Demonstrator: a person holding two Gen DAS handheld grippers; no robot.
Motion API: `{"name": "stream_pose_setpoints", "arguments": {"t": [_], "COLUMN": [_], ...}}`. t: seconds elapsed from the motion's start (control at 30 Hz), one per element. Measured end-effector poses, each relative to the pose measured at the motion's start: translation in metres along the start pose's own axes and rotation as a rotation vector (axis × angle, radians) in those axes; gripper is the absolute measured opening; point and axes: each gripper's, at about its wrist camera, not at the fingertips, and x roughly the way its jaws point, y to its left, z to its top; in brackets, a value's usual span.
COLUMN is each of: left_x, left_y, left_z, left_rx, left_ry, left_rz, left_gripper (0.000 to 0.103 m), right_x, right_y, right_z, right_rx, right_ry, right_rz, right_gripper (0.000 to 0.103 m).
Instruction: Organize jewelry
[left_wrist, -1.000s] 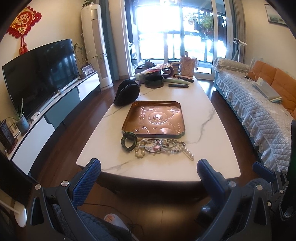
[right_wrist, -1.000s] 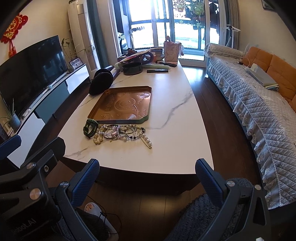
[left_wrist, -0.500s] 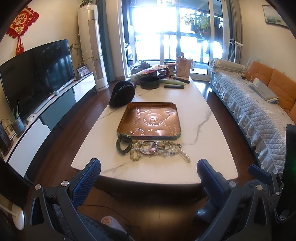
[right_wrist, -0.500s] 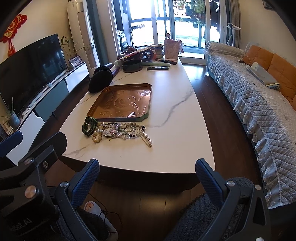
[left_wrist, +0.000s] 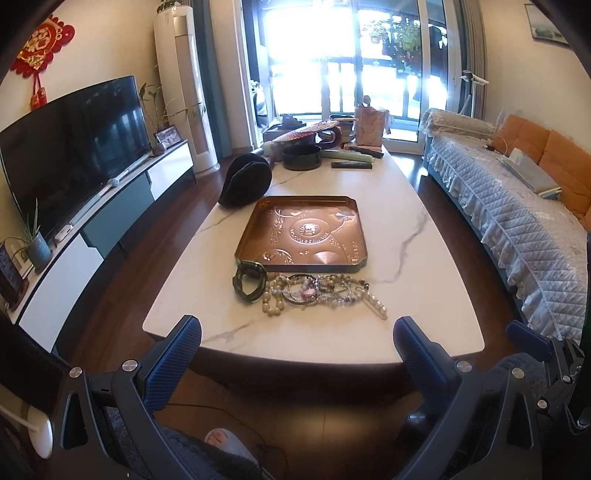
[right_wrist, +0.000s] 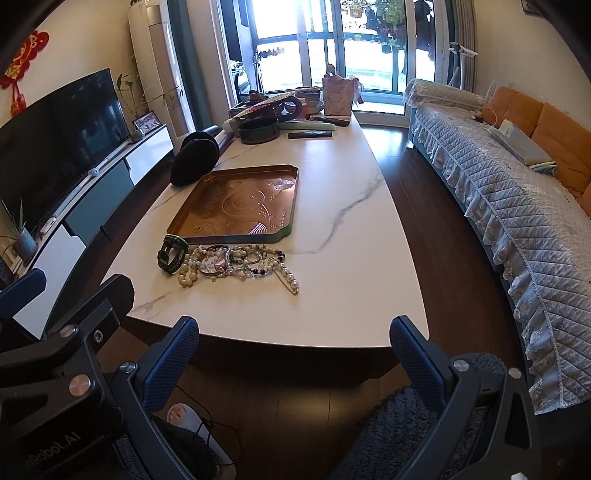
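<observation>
A pile of jewelry (left_wrist: 314, 291) (right_wrist: 236, 264) lies on the white marble table (left_wrist: 406, 280) (right_wrist: 351, 258): bead bracelets, a pearl pin and a dark green bangle (left_wrist: 249, 282) (right_wrist: 171, 254) at its left end. An empty copper tray (left_wrist: 306, 232) (right_wrist: 240, 203) stands just behind the pile. My left gripper (left_wrist: 295, 354) is open and empty, short of the table's near edge. My right gripper (right_wrist: 293, 354) is open and empty, also short of the near edge, to the right of the left one.
A black hat (left_wrist: 245, 181), a dark round tin (left_wrist: 301, 157), a remote (left_wrist: 352, 166) and a pink bag (left_wrist: 369, 125) crowd the table's far end. A TV stand (left_wrist: 92, 229) runs along the left, a covered sofa (left_wrist: 517, 206) along the right.
Both grippers have moved slightly closer to the table and higher; the jewelry and tray appear a little nearer. Nothing was grasped.
</observation>
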Motion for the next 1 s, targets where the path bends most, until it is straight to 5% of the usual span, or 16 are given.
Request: {"name": "stream_pose_setpoints", "arguments": {"t": [0.33,0.5,0.6,0.7,0.77,1.0], "left_x": [0.017,0.034,0.054,0.093,0.116,0.159], "left_y": [-0.001,0.002,0.019,0.050,0.064,0.092], "left_z": [-0.001,0.002,0.012,0.017,0.017,0.023], "left_rx": [-0.016,-0.046,-0.098,-0.176,-0.152,0.022], "left_ry": [0.043,0.014,0.002,0.074,0.117,0.134], "left_rz": [-0.040,0.014,-0.027,-0.093,-0.212,-0.182], "left_gripper": [0.103,0.103,0.103,0.103,0.103,0.103], "right_x": [0.009,0.020,0.034,0.054,0.074,0.135], "right_y": [0.000,-0.008,-0.024,-0.052,-0.059,-0.066], "right_z": [-0.002,0.000,0.008,0.019,0.028,0.057], "right_rx": [-0.001,0.021,0.057,0.091,0.019,-0.096], "right_ry": [0.019,0.038,0.011,-0.069,-0.064,0.083], "right_rz": [-0.011,0.017,0.067,0.167,0.181,0.353], "right_gripper": [0.103,0.103,0.103,0.103,0.103,0.101]}}
